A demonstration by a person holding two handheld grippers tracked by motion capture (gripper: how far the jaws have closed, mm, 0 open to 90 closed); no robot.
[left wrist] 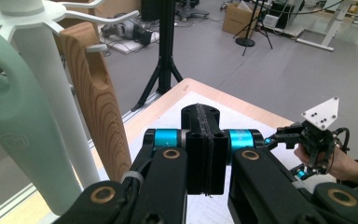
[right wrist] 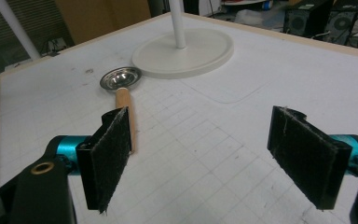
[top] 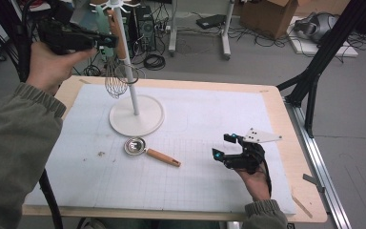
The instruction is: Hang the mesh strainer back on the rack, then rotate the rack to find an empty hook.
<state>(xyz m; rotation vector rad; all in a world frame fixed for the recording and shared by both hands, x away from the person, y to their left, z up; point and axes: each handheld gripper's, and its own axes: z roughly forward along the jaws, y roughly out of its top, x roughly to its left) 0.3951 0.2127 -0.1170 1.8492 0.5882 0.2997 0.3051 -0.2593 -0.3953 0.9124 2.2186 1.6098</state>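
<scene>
From above, my left gripper (top: 106, 40) is raised beside the top of the white stand (top: 136, 114), level with the wooden handle (top: 115, 26) of the whisk (top: 116, 82), which hangs from one of the stand's hooks with its wire cage dangling above the round base. On the white mat (top: 195, 124) near that base lies a small metal ladle (top: 135, 145) with a wooden handle — its bowl faces up and I can see nothing in it. My right gripper (top: 222, 145) rests low over the mat, well apart from the ladle.

In my left gripper view, my jaws are clenched pad against pad with nothing between them. The whisk's wooden handle (left wrist: 95, 98) hangs just beside them, against the stand's pole (left wrist: 51, 93), and a pale green utensil (left wrist: 18, 135) hangs on the pole's other side.

In my right gripper view, my jaws stand wide apart, released — the ladle (right wrist: 120, 78) lies ahead past one pad, with the stand's base (right wrist: 186, 53) beyond it.
</scene>
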